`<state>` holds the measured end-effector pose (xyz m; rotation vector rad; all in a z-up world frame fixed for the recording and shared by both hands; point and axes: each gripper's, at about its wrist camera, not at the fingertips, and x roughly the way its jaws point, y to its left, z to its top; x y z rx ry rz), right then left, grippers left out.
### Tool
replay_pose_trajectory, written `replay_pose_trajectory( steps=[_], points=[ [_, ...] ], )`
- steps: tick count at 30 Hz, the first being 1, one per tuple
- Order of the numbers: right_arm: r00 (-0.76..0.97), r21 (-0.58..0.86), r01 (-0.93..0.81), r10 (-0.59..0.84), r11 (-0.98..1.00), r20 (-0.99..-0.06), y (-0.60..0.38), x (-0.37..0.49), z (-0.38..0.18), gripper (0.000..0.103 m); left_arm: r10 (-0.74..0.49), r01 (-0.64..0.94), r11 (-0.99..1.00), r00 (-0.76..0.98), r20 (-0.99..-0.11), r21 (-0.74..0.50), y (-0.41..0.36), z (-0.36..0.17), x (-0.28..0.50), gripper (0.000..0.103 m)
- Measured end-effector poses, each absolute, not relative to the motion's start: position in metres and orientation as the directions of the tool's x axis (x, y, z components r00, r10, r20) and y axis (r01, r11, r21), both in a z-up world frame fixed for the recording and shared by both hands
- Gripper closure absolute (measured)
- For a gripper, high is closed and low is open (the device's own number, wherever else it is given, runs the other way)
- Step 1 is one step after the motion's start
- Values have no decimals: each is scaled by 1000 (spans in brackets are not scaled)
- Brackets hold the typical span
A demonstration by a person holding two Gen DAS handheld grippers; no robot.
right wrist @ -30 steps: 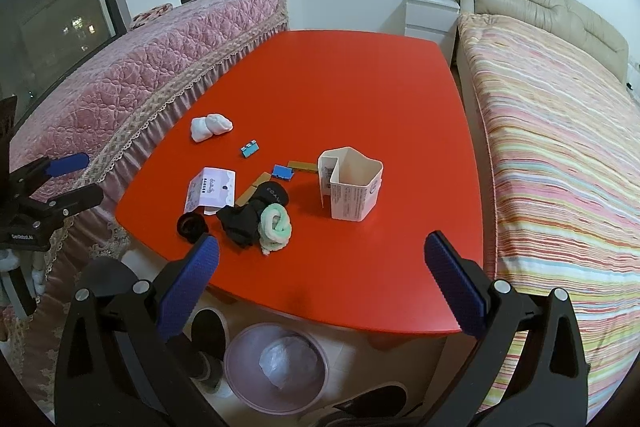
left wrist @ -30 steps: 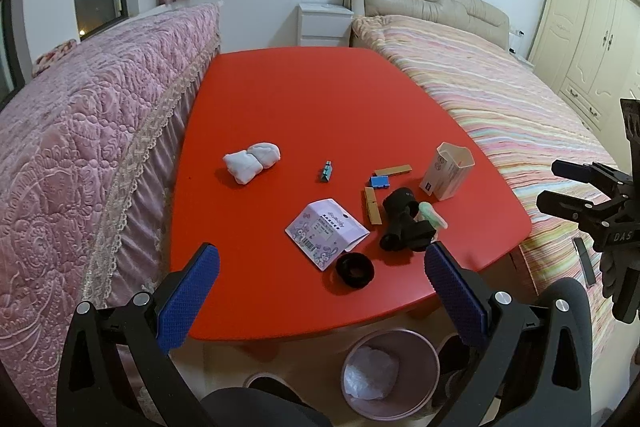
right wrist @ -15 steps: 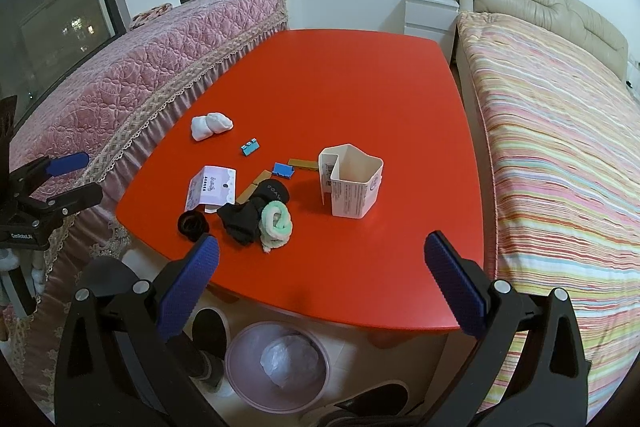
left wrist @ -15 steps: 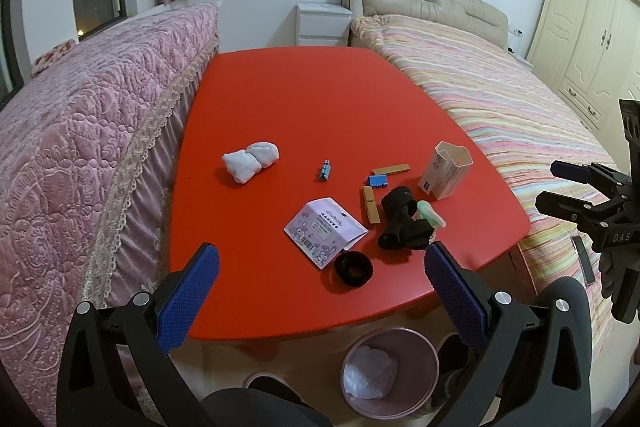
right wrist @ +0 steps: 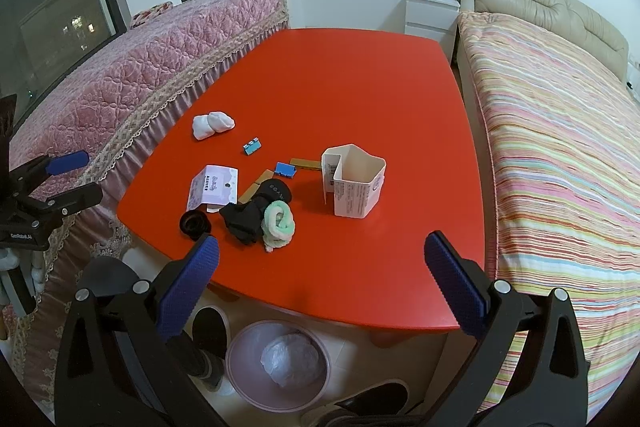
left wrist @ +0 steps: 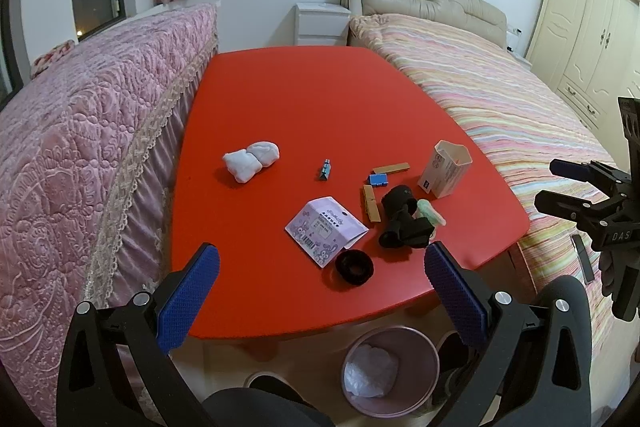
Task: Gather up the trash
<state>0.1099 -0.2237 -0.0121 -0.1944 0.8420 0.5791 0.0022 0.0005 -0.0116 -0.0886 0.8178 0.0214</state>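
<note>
A red table (left wrist: pixel 304 99) (right wrist: pixel 360 75) carries scattered items: a white crumpled wad (left wrist: pixel 251 157) (right wrist: pixel 212 123), a lilac printed packet (left wrist: pixel 326 227) (right wrist: pixel 214 188), a white open carton (left wrist: pixel 446 169) (right wrist: pixel 354 185), black socks (left wrist: pixel 404 217) (right wrist: pixel 250 213), a green sock roll (right wrist: pixel 279 223), a black ring (left wrist: pixel 353 267) (right wrist: pixel 194 223), and small blue and tan blocks (left wrist: pixel 378 179). A pink bin (left wrist: pixel 390 371) (right wrist: pixel 278 363) with a white bag stands on the floor under the near edge. My left gripper (left wrist: pixel 320 293) and right gripper (right wrist: pixel 322 291) hover open before the near edge, both empty.
A pink quilted bench (left wrist: pixel 80 155) lines the left side, a striped bed (right wrist: pixel 560 155) the right. A white nightstand (left wrist: pixel 322 23) stands beyond the table. Wardrobes (left wrist: pixel 588 27) are at far right. Shoes (right wrist: pixel 208 331) lie beside the bin.
Both views have shifted only slightly; the table items sit marginally higher in the left wrist view. Nothing was gripped or moved.
</note>
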Motion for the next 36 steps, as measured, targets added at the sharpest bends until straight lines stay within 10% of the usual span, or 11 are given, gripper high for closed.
replay_pose_trajectory(
  steps=[36],
  points=[
    [358,45,-521,266,852,-895,-169,230,-64,3,44,-194,979,484,-874,-58,87,-64,172,5]
  ],
)
